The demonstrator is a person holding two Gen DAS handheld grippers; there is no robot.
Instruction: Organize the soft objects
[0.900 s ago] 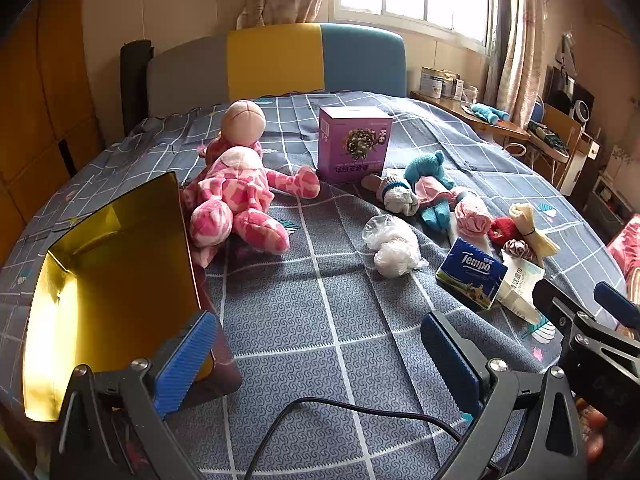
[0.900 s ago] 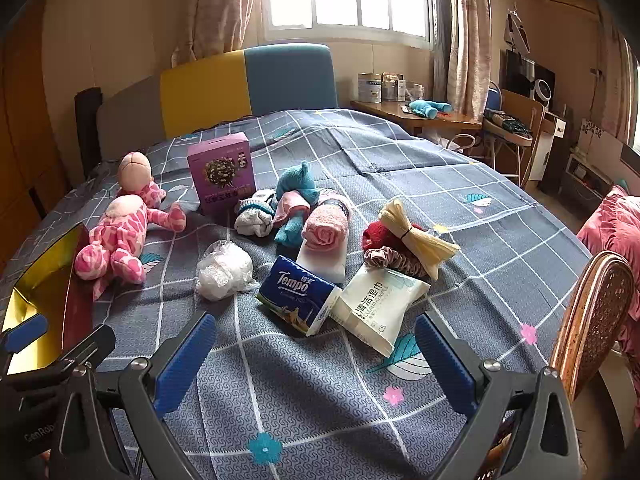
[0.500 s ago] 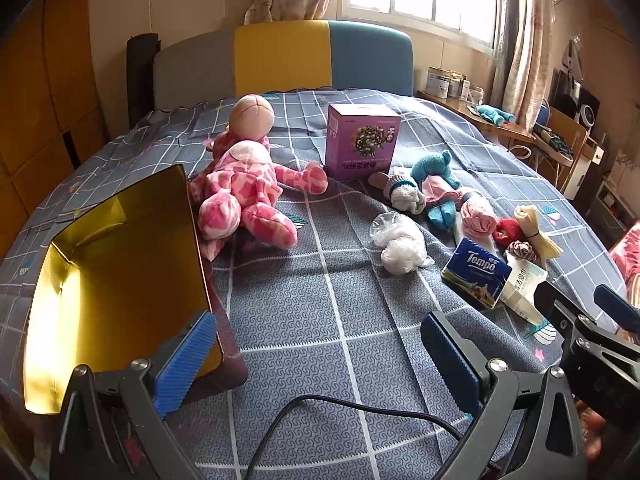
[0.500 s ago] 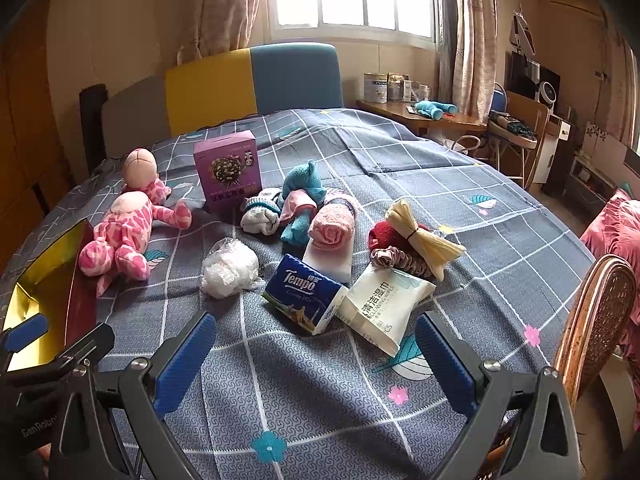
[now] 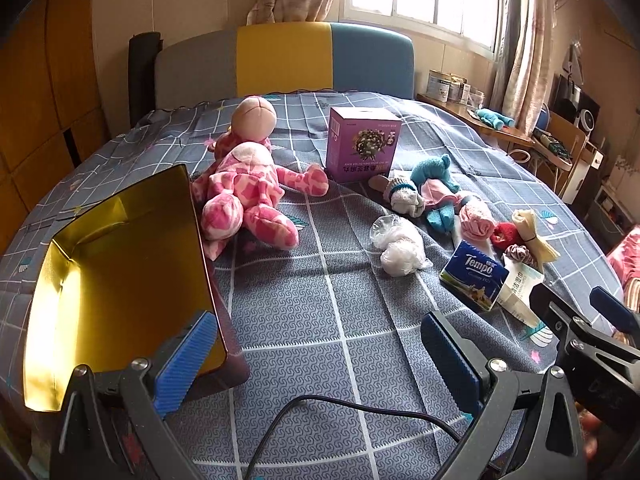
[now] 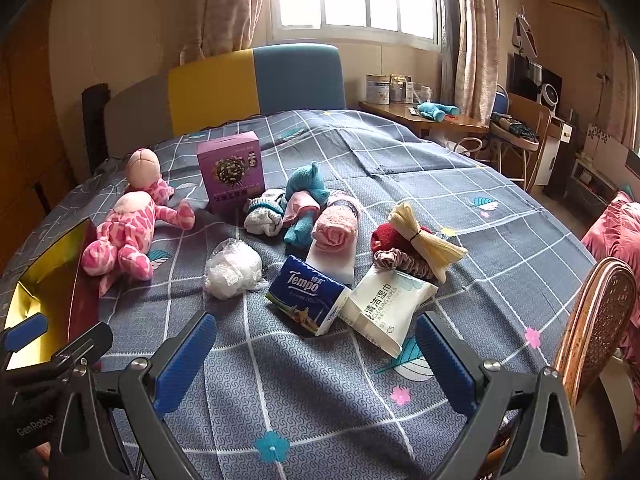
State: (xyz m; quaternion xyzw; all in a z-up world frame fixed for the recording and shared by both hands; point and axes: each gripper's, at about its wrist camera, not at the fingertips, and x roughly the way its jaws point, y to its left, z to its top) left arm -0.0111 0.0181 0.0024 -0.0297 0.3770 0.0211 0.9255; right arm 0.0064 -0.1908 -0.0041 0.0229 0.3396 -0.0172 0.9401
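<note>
A pink spotted plush doll point(image 5: 248, 192) point(image 6: 124, 236) lies on the grey checked cloth beside an open gold-lined box point(image 5: 116, 264) point(image 6: 48, 292). To its right lie a white plastic-wrapped bundle point(image 5: 398, 246) point(image 6: 232, 268), rolled socks point(image 6: 262, 216), a teal plush point(image 6: 306, 196), a pink rolled towel point(image 6: 336, 226), a red soft item point(image 6: 388, 236), a scrunchie point(image 6: 400, 262), a Tempo tissue pack point(image 5: 474, 274) point(image 6: 306, 294) and a wet-wipes pack point(image 6: 386, 304). My left gripper point(image 5: 320, 352) is open and empty, near the box. My right gripper point(image 6: 316, 356) is open and empty, just short of the tissue pack.
A purple carton point(image 5: 362, 144) point(image 6: 232, 170) stands behind the soft items. A cable point(image 5: 352, 412) crosses the cloth in the left wrist view. A wicker chair back point(image 6: 596, 316) stands at the right edge. A headboard point(image 6: 256, 80) and a side desk point(image 6: 432, 118) lie beyond.
Both cameras have shifted slightly, so the objects sit a little further right and lower in view. Both grippers stay open and empty. No object has moved.
</note>
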